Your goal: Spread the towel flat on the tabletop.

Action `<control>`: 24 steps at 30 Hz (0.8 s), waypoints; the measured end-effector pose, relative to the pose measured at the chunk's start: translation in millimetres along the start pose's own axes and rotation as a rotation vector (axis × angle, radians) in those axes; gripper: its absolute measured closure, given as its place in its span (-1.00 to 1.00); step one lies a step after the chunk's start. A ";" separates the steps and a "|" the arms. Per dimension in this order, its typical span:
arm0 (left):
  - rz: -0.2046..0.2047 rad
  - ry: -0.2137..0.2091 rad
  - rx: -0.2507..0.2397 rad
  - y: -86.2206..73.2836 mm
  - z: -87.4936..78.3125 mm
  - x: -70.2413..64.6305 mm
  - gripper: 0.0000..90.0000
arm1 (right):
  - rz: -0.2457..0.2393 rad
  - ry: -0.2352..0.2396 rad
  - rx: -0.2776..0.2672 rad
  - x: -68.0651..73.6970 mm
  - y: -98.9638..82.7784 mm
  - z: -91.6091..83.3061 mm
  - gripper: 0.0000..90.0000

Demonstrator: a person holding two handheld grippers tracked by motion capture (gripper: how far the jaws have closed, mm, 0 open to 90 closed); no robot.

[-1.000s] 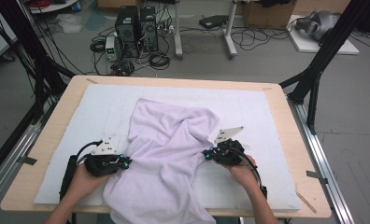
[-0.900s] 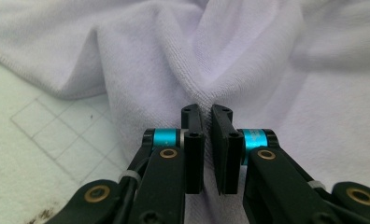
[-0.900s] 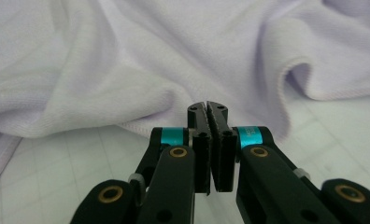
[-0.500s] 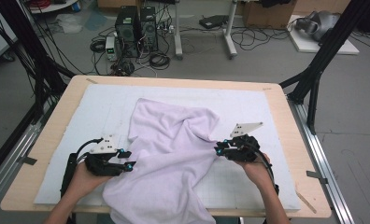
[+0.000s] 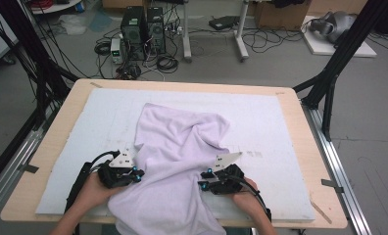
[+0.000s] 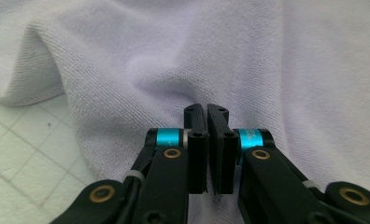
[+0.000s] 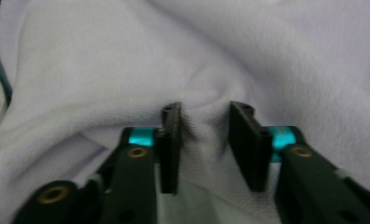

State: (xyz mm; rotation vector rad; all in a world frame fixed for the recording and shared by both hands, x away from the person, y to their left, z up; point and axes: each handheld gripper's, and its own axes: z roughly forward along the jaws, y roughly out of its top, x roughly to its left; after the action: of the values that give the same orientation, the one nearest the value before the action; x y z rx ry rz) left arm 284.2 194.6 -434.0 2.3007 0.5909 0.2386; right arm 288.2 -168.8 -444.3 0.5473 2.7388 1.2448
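we're at the grasping step on the lilac cloth [image 5: 177, 166], which lies rumpled across the white mat [image 5: 84, 122] and hangs over the near edge. left gripper [image 6: 206, 109] is pressed together at its left border. right gripper [image 7: 205, 112] has just been closing, a fold bunched between its jaws (not quite pinched). next we'd finish that pinch, then pull apart.

Left tongs [image 6: 206, 112] pinched together; right tongs [image 7: 205, 114] just closing, still apart.
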 end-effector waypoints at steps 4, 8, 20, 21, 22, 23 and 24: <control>-0.027 -0.015 -0.060 -2.2 -5.4 -2.4 0.93 | 0.015 0.048 0.013 -5.5 0.0 -3.2 0.92; -0.030 -0.028 -0.120 4.8 -16.3 -6.6 0.93 | 0.010 0.043 0.000 -6.0 0.3 -23.6 0.93; -0.002 -0.088 -0.175 28.0 -18.4 -25.1 0.61 | -0.017 0.040 -0.035 -6.9 20.1 -78.9 0.91; -0.006 -0.081 -0.171 27.5 -17.9 -24.1 0.45 | -0.018 0.048 -0.029 -8.3 21.4 -70.7 0.90; -0.010 -0.079 -0.164 26.8 -17.7 -22.6 0.38 | -0.015 0.053 -0.025 -9.9 22.3 -63.7 0.90; -0.015 -0.071 -0.157 25.7 -17.6 -21.1 0.32 | -0.012 0.059 -0.018 -12.4 23.4 -53.6 0.90; -0.009 -0.058 -0.138 23.7 -16.7 -18.5 0.30 | -0.012 0.057 -0.003 -14.8 24.3 -43.3 0.90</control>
State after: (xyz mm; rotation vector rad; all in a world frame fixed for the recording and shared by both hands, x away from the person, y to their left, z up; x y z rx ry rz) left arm 270.6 181.2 -405.4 2.1644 0.5384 0.2017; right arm 299.4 -190.2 -398.5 0.5018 2.7814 1.2818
